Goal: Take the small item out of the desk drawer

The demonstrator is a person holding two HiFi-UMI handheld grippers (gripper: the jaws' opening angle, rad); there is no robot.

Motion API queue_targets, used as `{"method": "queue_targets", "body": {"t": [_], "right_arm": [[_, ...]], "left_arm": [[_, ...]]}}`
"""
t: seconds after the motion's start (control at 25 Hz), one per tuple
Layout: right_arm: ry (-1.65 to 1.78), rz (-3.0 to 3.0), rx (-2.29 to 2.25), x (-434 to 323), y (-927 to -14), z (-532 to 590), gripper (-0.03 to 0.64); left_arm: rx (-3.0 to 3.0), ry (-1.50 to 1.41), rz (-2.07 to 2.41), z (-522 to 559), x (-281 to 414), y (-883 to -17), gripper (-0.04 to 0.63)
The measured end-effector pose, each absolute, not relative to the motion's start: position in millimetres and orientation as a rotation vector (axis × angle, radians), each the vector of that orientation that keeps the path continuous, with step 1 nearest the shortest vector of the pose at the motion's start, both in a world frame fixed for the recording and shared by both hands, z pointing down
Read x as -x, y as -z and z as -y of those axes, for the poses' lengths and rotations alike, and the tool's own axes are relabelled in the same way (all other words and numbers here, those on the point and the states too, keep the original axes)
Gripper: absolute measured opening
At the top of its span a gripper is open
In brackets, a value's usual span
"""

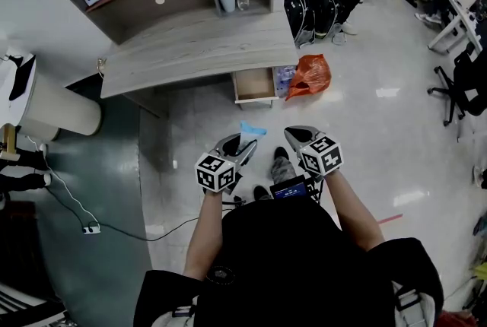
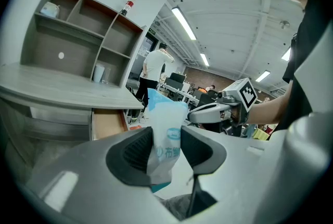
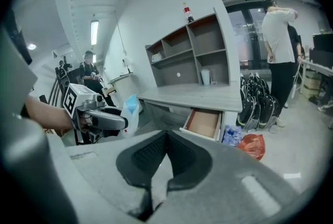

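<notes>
Pinched the packet (image 2: 167,123) upright in the left gripper (image 2: 166,151), above the floor (image 1: 380,143), well clear of the drawer (image 1: 255,84). Had the right gripper (image 3: 165,158) pressed together, empty, just beside. Found the drawer open under the tabletop's (image 1: 198,52) right end.

Blue-white packet (image 2: 167,113) upright in left hand-held gripper (image 2: 166,139); desk drawer (image 1: 255,84) open.
</notes>
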State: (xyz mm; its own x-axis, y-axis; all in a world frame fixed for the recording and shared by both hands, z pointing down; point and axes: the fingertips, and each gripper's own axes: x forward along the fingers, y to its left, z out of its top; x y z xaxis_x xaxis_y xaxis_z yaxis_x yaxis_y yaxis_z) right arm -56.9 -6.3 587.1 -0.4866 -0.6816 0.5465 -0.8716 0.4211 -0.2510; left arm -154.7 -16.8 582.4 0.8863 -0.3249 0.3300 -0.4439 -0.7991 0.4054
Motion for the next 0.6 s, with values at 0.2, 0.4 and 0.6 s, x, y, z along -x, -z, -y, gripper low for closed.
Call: {"method": "queue_targets", "body": {"t": [0.2, 0.4, 0.6], "right_arm": [[-0.714, 2.321, -1.333, 59.2, -583.6, 1.1, -0.003], [-0.715, 2.319, -1.337, 58.4, -580.8, -0.3, -0.003], [-0.712, 2.32, -1.343, 56.2, -580.8, -4.0, -0.003]], "left_arm": [[-2.582, -0.332, 0.549, 12.0, 154.4, -578.9, 0.172], [-2.585, -0.331, 0.546, 11.7, 153.7, -575.1, 0.172], [-2.59, -0.332, 0.544, 8.0, 151.5, -575.1, 0.172]]}}
